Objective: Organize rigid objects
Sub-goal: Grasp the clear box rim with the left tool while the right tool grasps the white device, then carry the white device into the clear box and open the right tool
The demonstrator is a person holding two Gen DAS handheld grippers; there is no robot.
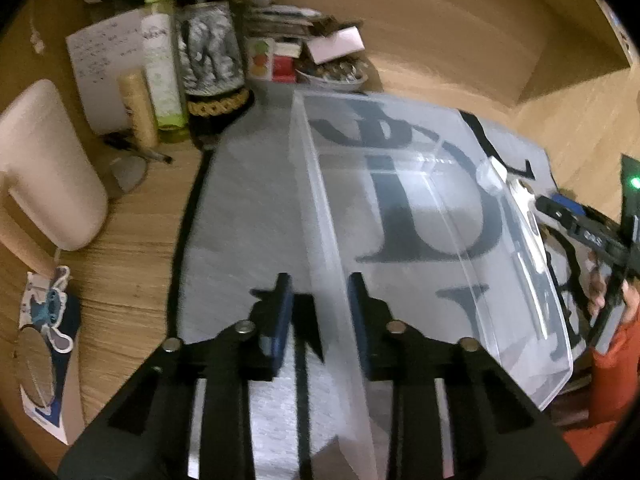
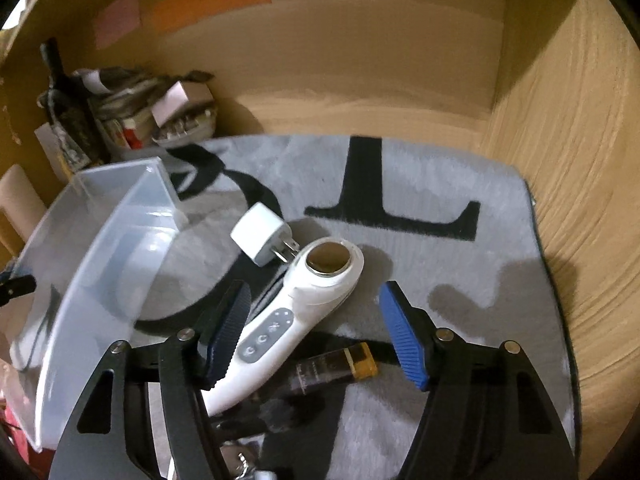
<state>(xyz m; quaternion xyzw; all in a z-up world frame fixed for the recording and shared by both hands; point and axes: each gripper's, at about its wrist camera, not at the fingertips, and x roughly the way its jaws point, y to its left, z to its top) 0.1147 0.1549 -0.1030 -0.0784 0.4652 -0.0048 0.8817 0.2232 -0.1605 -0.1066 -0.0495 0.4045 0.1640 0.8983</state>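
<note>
Mat (image 2: 440, 184): grey fuzzy one with big black letters, covers the wooden desk.
Bin (image 1: 400, 220): clear plastic tub sitting on the mat, empty-looking.
Left gripper (image 1: 320, 312): straddles the bin's near wall; can't tell if the pads actually pinch it.
Right gripper (image 2: 316, 340): spread apart around the white handheld massager (image 2: 296, 312), not squeezing.
Charger plug (image 2: 262, 236): white, just beside the massager head.
Small dark bottle (image 2: 336, 368): lying on the mat by the massager's handle.

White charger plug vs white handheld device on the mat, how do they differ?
Shape: the charger plug is a small blocky cube; the handheld device is long, with a handle and a round head.
Details: the plug has metal prongs pointing toward the device; the device has a dark round disc on its head and a grey button panel.
Gripper: the device lies between the right gripper's open fingers; the plug lies beyond them.
Both are white and rest on the grey mat.
</note>
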